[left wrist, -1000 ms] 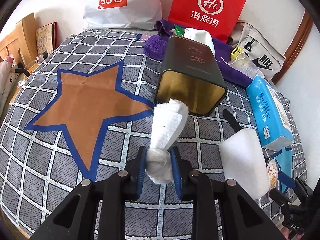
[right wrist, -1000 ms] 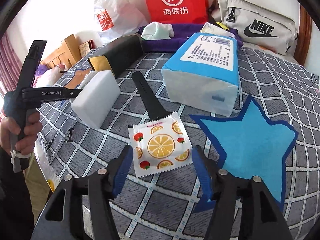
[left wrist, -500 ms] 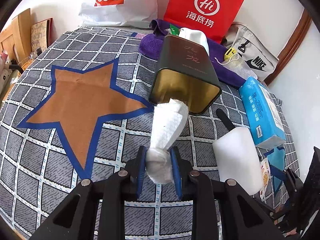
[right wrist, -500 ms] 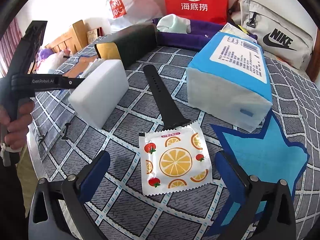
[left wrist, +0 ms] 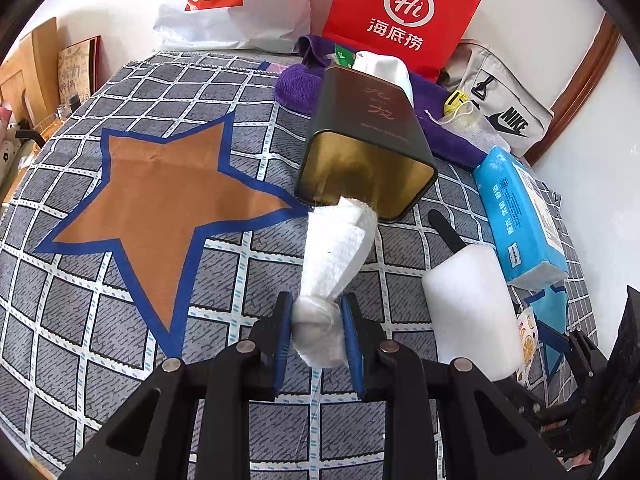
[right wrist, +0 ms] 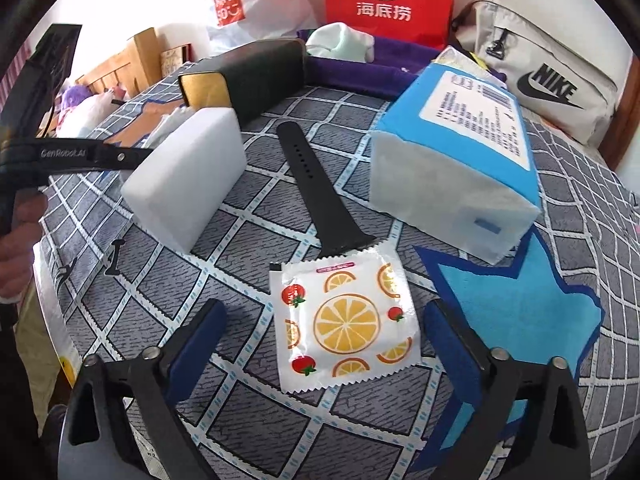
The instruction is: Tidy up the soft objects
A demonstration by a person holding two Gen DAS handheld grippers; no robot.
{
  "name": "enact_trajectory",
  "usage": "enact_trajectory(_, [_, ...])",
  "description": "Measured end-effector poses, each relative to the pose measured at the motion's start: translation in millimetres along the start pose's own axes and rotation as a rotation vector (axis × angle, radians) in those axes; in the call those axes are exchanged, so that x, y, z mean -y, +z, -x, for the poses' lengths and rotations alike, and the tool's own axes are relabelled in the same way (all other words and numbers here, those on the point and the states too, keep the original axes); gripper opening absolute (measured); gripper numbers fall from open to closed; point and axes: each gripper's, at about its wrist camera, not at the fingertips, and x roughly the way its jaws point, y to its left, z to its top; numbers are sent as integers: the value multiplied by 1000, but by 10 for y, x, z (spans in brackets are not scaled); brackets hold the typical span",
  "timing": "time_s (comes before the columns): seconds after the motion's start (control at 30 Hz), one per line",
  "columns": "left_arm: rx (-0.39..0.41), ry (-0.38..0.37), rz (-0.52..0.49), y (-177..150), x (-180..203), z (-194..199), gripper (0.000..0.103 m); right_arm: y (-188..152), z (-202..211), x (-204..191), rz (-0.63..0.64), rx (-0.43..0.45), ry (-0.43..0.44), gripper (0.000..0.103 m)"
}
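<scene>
The far end of the white cloth (left wrist: 338, 248) covers part of the mouth of the dark tin (left wrist: 366, 148), so whether it reaches inside cannot be told. The near end of the black strap (right wrist: 316, 192) lies hidden under the fruit-printed packet (right wrist: 346, 322). In the left wrist view the foam block (left wrist: 472, 312) hides most of that packet. The person's hand (right wrist: 14, 248) is cut by the picture's left edge
</scene>
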Motion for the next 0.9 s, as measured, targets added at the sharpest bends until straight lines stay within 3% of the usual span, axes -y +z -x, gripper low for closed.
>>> enact_trajectory(0.13, [-17, 12, 2, -4, 24, 11, 24, -18, 62, 114, -30, 16, -14, 69])
enact_trajectory(0.3, [-40, 28, 13, -10, 66, 41, 24, -48, 123, 301, -72, 27, -15, 32])
enact_trajectory(0.47, [-25, 35, 14, 10, 96, 166, 24, -10, 158, 476, -147, -4, 25, 6])
enact_trajectory(0.7, [7, 38, 2, 116, 141, 362, 24, -19, 227, 478, -164, 0, 48, 6])
enact_trajectory(0.9, [32, 32, 11, 230, 167, 487, 24, 77, 481, 495, -170, 54, 49, 6])
